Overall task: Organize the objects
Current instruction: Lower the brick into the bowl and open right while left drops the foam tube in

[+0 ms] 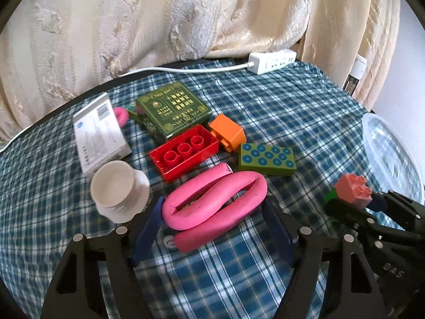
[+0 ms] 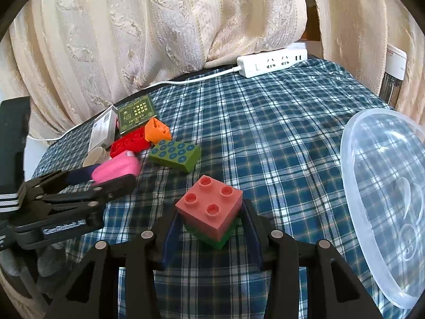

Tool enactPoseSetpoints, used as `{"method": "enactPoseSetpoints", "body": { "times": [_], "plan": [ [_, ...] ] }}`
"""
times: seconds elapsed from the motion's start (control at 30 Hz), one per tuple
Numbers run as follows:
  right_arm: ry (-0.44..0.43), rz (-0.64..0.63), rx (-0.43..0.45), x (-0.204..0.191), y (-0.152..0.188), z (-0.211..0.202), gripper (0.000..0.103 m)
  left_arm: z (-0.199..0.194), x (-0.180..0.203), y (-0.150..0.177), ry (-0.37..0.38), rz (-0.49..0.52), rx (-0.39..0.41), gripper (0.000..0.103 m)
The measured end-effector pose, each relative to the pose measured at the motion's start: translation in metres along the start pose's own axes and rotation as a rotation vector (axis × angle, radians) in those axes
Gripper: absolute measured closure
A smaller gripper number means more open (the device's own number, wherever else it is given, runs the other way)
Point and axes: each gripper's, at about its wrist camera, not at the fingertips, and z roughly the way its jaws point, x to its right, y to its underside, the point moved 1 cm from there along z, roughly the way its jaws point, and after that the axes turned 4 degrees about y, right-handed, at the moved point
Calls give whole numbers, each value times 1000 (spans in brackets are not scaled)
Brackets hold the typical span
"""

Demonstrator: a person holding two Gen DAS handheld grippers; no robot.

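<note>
A bent pink foam tube (image 1: 212,199) lies on the blue plaid cloth, in the middle of the left wrist view. My left gripper (image 1: 213,204) straddles it, with a blue pad pressing each side, so it is shut on the tube. The right wrist view shows the same grip from the side (image 2: 106,175). My right gripper (image 2: 211,210) is shut on a pink brick (image 2: 209,204) stacked on a green brick (image 2: 215,239), held just above the cloth. The same pink brick (image 1: 353,190) shows at the right of the left wrist view.
Behind the tube are a red brick (image 1: 183,154), an orange brick (image 1: 228,131), a green dotted brick (image 1: 268,158), a green box (image 1: 172,109), a white box (image 1: 98,135) and a white cup (image 1: 117,188). A clear plastic tub (image 2: 353,143) stands at the right. A power strip (image 2: 271,62) lies by the curtain.
</note>
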Motion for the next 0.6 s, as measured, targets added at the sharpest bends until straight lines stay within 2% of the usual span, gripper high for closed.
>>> {"method": "enactPoseSetpoints", "body": {
  "times": [0.33,0.6],
  "plan": [
    [-16,20,46,6,0,-12,58,-25,18,7,-17,6,29,28],
    [4,79,111,30,3,-46,58,-33,41,7,-2,31,36,28]
  ]
}}
